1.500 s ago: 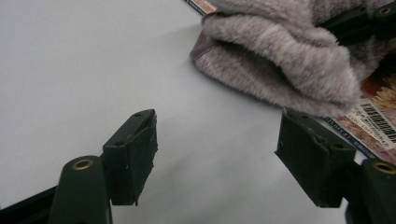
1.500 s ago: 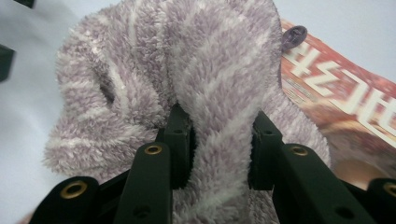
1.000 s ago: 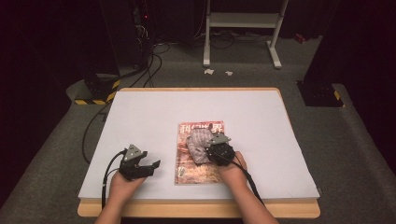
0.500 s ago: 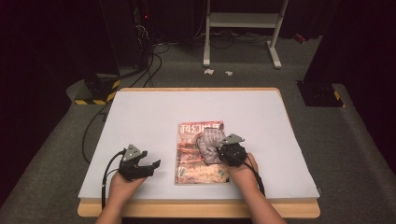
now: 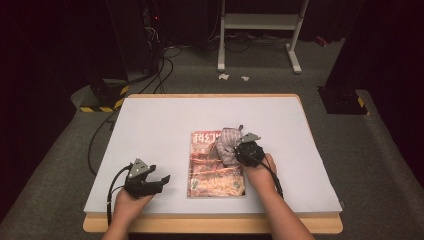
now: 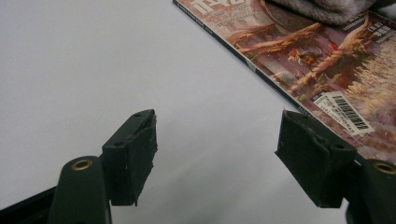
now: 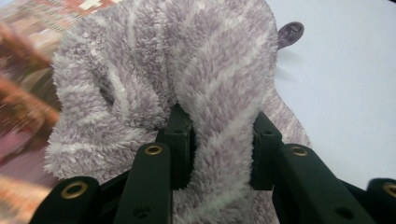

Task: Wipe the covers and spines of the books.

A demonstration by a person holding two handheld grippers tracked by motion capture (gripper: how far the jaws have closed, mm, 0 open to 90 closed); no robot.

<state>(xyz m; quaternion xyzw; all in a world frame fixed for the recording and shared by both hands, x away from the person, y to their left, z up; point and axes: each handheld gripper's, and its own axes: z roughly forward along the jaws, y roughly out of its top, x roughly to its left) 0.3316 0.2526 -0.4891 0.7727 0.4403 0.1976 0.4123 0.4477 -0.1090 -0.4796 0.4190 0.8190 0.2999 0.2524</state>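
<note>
High view: the right gripper [image 5: 239,149] is pinching a fuzzy sock [image 5: 227,145] and, imo, dragging it off the magazine [image 5: 216,165] toward the bare table [image 5: 150,125] on the right. The sock is sitting half on the mag's top right corner, half over its edge. The left gripper [image 5: 161,181] is resting near the front edge, well apart from the sock, jaws spread w/ nothing in them.

Left gripper view: black jaws are standing wide over the matte white table, the glossy mag cover w/ a barcode sticker just beside the right jaw.

Right gripper view: jaws are squeezing a fold of the sock [image 7: 187,79], plush grey-lilac w/ pale stripes, floppy and bunched. A small round tab [image 7: 290,32] is poking out behind it.

Next move prob needs a lift high enough that the sock isn't snagging the mag.
</note>
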